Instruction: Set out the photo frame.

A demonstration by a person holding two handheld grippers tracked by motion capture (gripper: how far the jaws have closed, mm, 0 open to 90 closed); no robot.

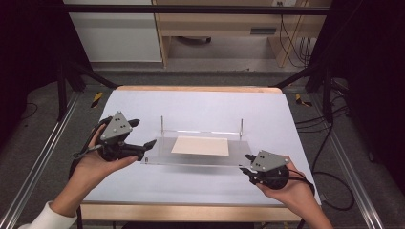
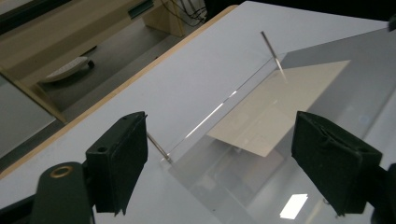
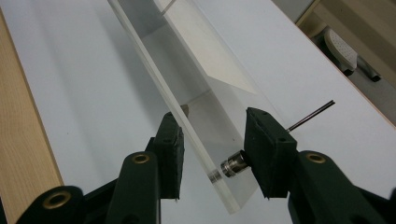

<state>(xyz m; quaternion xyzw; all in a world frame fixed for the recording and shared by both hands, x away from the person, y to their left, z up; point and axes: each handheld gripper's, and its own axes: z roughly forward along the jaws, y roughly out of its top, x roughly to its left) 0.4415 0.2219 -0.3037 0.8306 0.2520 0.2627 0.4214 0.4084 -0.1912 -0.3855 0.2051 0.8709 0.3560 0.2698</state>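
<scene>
While the clear acrylic stand [image 1: 196,155] sits mid-surface [image 1: 200,107] with a cream sheet [image 1: 200,145] on its plate, the left gripper [image 1: 143,133] hovers spread wide at its left end, and the right gripper [image 1: 247,163], jaws parted, straddles the right near corner.

In my right claw's view the clear plate [image 3: 187,88] runs off the top edge, and my claw [image 3: 212,156] straddles its near corner, though I cannot tell whether the pads touch it. My left claw's view cuts the plate [image 2: 327,116] off at right and bottom. From above, my right hand [image 1: 286,183] hides the plate's corner.
</scene>
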